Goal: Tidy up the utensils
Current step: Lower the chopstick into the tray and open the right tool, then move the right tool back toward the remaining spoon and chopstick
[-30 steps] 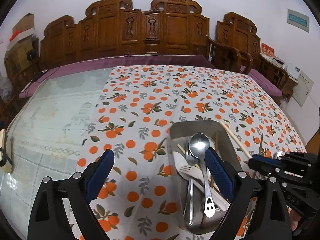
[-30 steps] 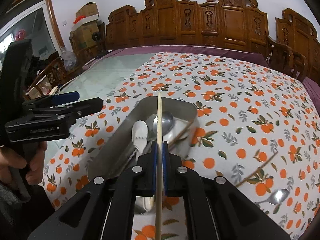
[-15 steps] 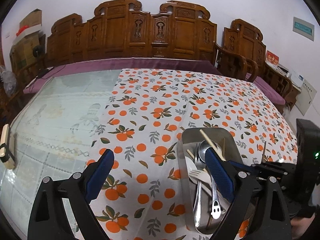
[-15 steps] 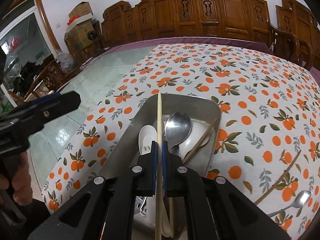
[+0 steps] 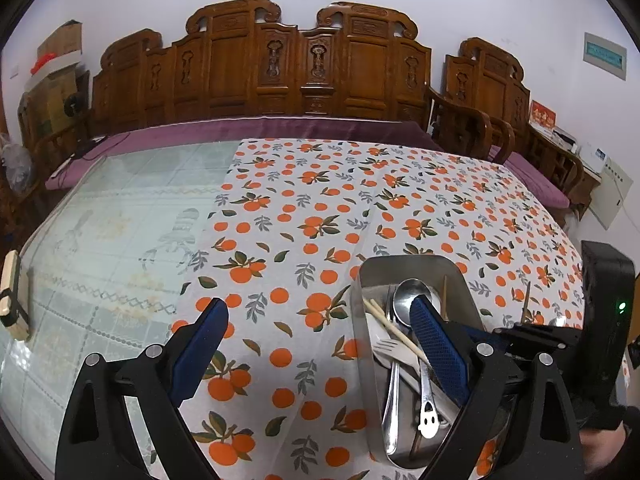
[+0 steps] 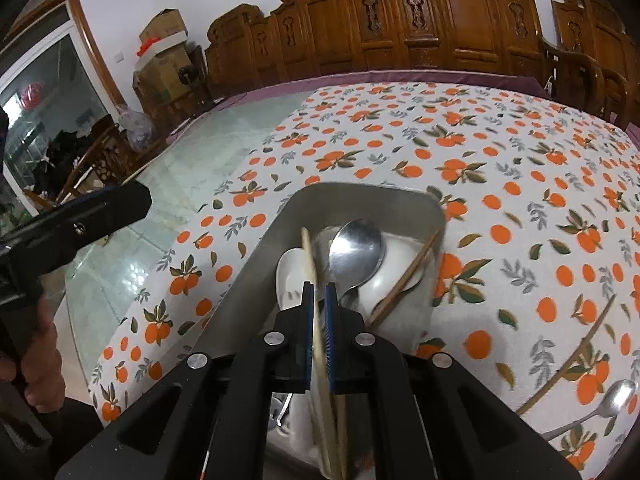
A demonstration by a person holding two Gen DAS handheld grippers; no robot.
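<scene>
A steel tray (image 6: 416, 204) (image 5: 456, 268) sits on the orange-print cloth and holds a metal spoon (image 6: 354, 246), a white spoon (image 6: 290, 276), a fork (image 5: 394, 350) and a brown chopstick (image 6: 408, 274). My right gripper (image 6: 318, 290) is low over the tray, its jaws parted slightly around a pale chopstick (image 6: 310, 256) that tilts left and lies down into the tray; it also shows in the left wrist view (image 5: 394, 330). My left gripper (image 5: 316, 320) is open and empty, just left of the tray.
A brown chopstick (image 6: 568, 352) and a metal spoon (image 6: 600, 404) lie on the cloth right of the tray. Bare glass tabletop (image 5: 112, 220) lies to the left, with a small wooden block (image 5: 12, 296) at its edge. Carved wooden chairs (image 5: 304, 68) line the far side.
My right gripper has lowered the pale chopstick into the tray and its jaws have loosened; the chopstick now tilts left. The left gripper has drawn back a little, staying open.
</scene>
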